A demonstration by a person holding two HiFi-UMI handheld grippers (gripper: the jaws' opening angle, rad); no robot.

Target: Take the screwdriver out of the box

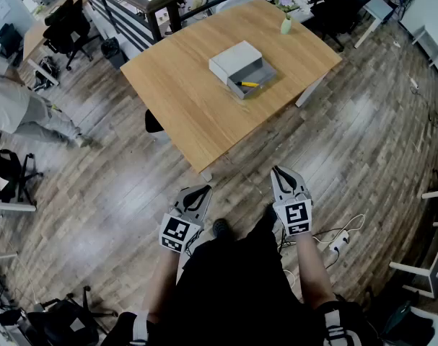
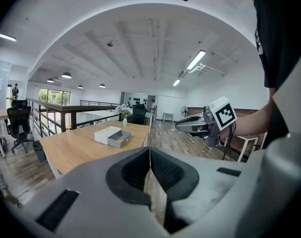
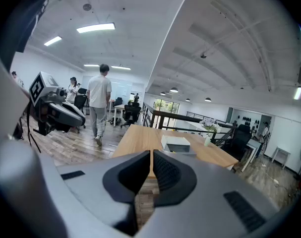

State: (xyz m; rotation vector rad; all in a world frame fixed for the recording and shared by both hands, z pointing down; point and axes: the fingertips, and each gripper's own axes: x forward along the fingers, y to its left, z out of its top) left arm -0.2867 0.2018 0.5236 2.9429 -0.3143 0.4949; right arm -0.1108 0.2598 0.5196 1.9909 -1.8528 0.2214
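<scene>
A: Item one, surface (image 1: pixel 182 92)?
B: Light wood, matt, smooth, fine grain.
A: The floor (image 1: pixel 103 186)?
B: Wood planks, grey-brown, satin finish, with a pale sheen where light falls.
A: The box (image 1: pixel 237 58)?
B: Pale grey, smooth, matt. Plastic or card, cannot tell.
A: The screwdriver (image 1: pixel 249 84)?
B: Yellow handle, plastic-looking. Too small to judge the finish.
A: Then left tongs (image 2: pixel 150 150) and right tongs (image 3: pixel 152 152)?
B: Grey shells, matt plastic, faintly grainy. Pads (image 2: pixel 165 171) black, ribbed, rubber-like, dull.
A: The marker cube (image 1: pixel 296 216)?
B: Flat black-and-white print, matt.
A: The vase (image 1: pixel 286 25)?
B: Pale green, smooth.
</scene>
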